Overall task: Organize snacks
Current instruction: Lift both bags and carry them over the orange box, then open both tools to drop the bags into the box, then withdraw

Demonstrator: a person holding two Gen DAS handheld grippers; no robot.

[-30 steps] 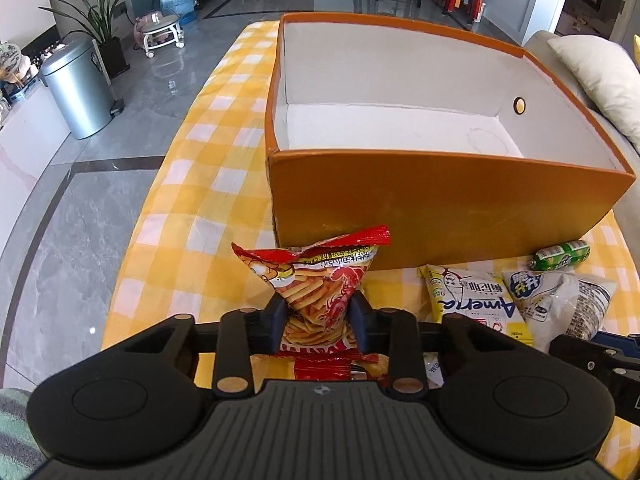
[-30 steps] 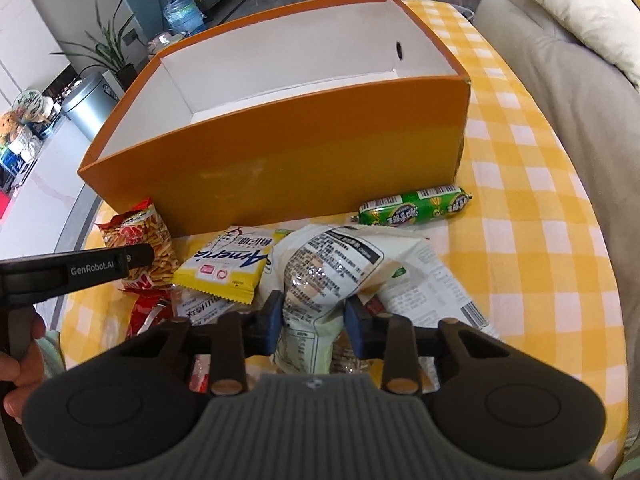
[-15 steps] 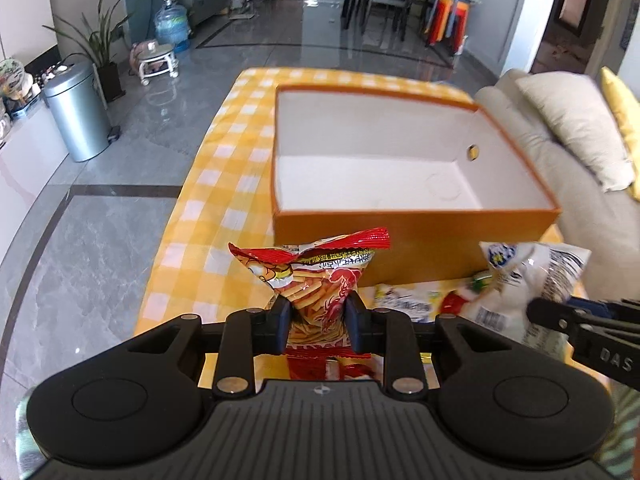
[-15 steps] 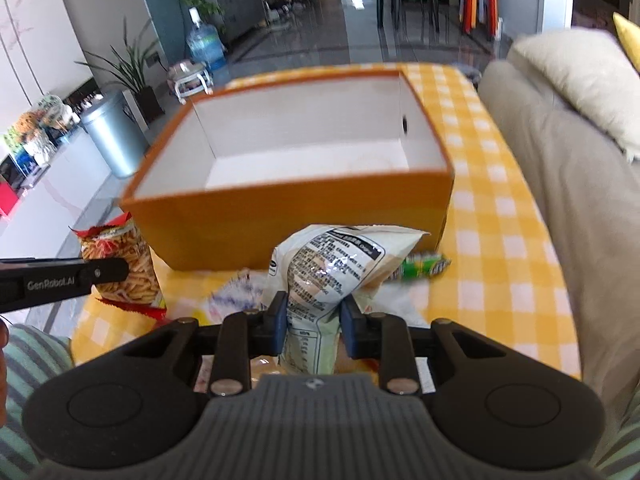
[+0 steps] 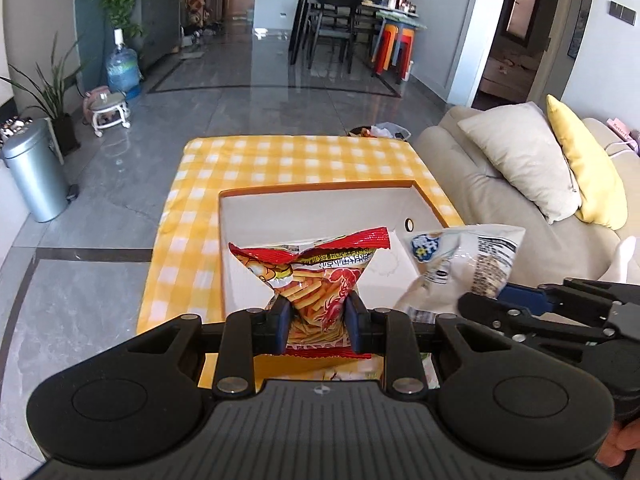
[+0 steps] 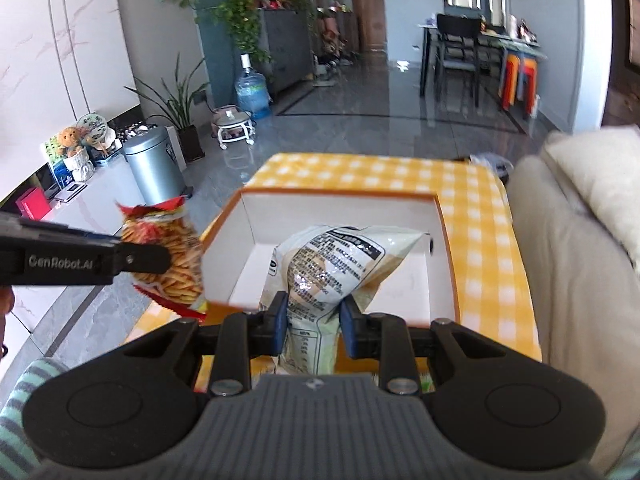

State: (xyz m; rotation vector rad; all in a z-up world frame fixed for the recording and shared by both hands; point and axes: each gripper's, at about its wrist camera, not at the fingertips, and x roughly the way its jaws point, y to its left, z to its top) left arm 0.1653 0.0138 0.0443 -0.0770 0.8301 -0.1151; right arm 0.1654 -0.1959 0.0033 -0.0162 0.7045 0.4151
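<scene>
Snacks hang over the open orange cardboard box with white inside [image 5: 320,216], one in each tool. The left gripper [image 5: 316,320] is pinching the red crinkled bag of stick crisps [image 5: 316,276] at its waist, the bag's long axis running forward along the fingers so its top seal points out over the box floor. The right gripper [image 6: 312,320] is pinching the pale white plastic snack bag with black print [image 6: 328,268] the same way, low on the bag, with its body leaning forward.

In the left wrist view the red bag sits above the near left part of the box and the white bag [image 5: 464,264] above the near right wall; the two packets are near each other but apart. The box stands on the yellow-and-white checked tablecloth [image 5: 256,164], toward its near edge.

Both bags look already inside the box's outline or at its near wall, so the coming move is probably a short lowering and release. Neither hand seems clearly nearer.
</scene>
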